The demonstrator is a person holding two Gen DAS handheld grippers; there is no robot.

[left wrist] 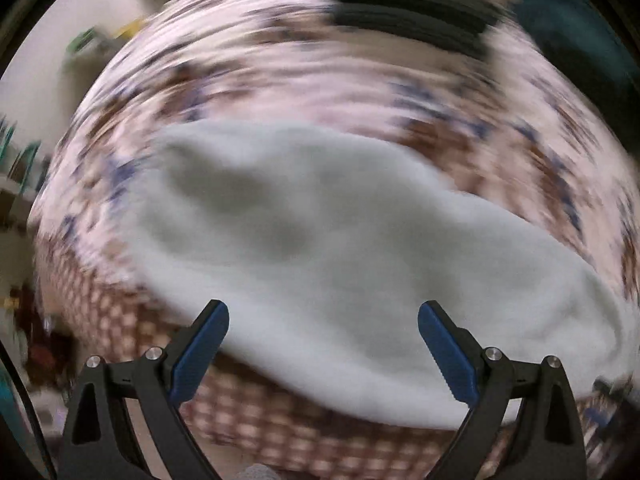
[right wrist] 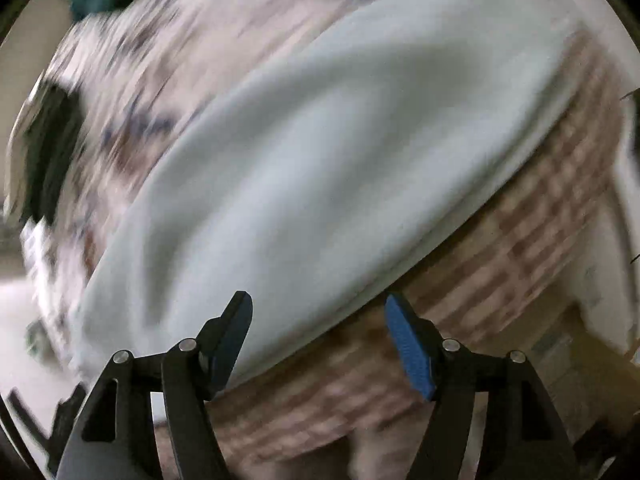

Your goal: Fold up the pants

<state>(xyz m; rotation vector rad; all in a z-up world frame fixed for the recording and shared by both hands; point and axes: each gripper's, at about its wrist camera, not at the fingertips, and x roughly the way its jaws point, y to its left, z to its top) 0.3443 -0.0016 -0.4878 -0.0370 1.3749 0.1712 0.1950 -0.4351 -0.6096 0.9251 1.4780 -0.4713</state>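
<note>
A home bedroom: patterned bedspread (left wrist: 280, 80) covers a bed.

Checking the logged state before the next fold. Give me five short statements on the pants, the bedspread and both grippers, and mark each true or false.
1. The pants are pale, whitish cloth. True.
2. The left gripper is clamped shut on the pants. False: its fingers stand wide apart, gripping nothing.
3. The pants lie on a patterned bedspread. True.
4. The right gripper holds a fold of cloth. False: it is open, and the pants' edge lies beyond its fingers.
5. A dark item lies on the bedspread beyond the pants. True; blur hides what it is.
</note>
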